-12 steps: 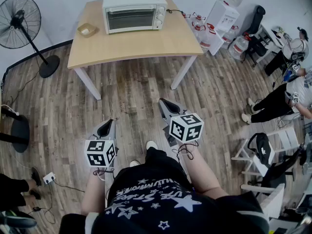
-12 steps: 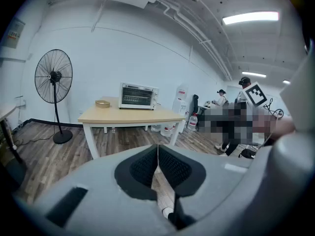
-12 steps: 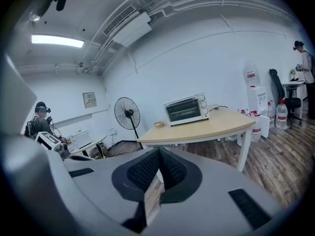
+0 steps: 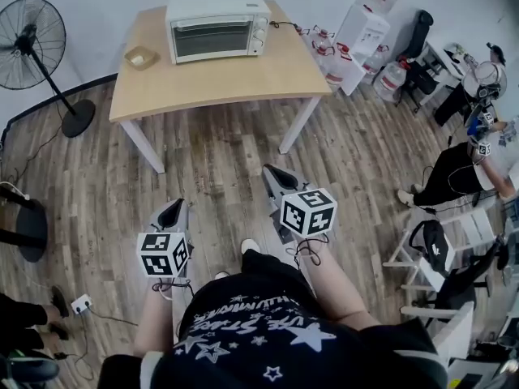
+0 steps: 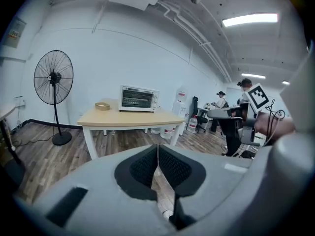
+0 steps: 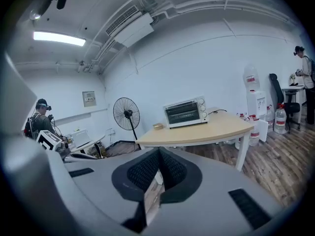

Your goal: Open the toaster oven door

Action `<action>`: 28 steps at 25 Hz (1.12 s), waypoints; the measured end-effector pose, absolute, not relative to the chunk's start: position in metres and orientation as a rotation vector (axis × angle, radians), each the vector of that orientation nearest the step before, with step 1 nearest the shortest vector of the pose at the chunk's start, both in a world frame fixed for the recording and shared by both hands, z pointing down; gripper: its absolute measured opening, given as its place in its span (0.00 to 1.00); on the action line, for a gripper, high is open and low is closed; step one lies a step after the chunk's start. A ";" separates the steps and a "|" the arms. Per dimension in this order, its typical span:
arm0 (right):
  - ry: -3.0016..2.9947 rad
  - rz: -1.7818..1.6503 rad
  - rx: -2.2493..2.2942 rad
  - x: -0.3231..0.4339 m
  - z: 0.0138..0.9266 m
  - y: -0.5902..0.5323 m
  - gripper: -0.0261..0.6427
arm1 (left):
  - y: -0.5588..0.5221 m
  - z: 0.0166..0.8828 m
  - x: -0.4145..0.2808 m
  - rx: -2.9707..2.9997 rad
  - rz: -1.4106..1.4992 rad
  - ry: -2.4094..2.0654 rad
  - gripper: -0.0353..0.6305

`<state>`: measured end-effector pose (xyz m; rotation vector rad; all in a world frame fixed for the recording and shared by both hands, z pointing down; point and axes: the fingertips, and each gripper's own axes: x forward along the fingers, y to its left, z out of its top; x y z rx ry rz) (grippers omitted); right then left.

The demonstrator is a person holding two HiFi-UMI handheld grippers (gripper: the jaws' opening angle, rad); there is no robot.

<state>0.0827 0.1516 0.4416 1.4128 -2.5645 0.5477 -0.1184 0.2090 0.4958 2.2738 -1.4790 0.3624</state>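
Both grippers are low in front of me, well short of the bench (image 4: pixel 243 75). Left gripper (image 4: pixel 172 211): jaws pressed together at the tips, nothing between them. Right gripper (image 4: pixel 276 175): jaws pressed together too, empty. The right one sits a bit further forward than the left.

Toaster oven (image 4: pixel 217 27) stands at the far edge of the bench, close to the wall, with its door shut and facing me. Bare benchtop runs from the oven front to the near edge. A small tan dish (image 4: pixel 141 57) sits just left of the oven, apart from it.

Open wood floor (image 4: pixel 219 160) lies between the grippers and the bench's near edge. A standing fan (image 4: pixel 32 43) is off to the left, well apart from the bench's left edge. Water jugs and a white dispenser (image 4: pixel 362 27) crowd near the bench's right corner. Seated people and chairs are far right, away from the bench.
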 end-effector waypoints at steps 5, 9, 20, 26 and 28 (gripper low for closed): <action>-2.541 0.528 1.420 0.081 0.440 0.151 0.04 | 0.206 0.491 -0.120 2.289 0.343 -1.476 0.09; -2.520 0.546 1.428 0.072 0.450 0.160 0.04 | 0.221 0.508 -0.132 2.243 0.357 -1.467 0.09; -2.556 0.594 1.519 0.074 0.444 0.163 0.14 | 0.223 0.504 -0.153 2.249 0.336 -1.487 0.09; -2.571 0.615 1.477 0.076 0.452 0.126 0.27 | 0.197 0.501 -0.147 2.250 0.359 -1.513 0.09; -2.585 0.637 1.450 0.075 0.455 0.103 0.33 | 0.181 0.503 -0.146 2.237 0.372 -1.528 0.09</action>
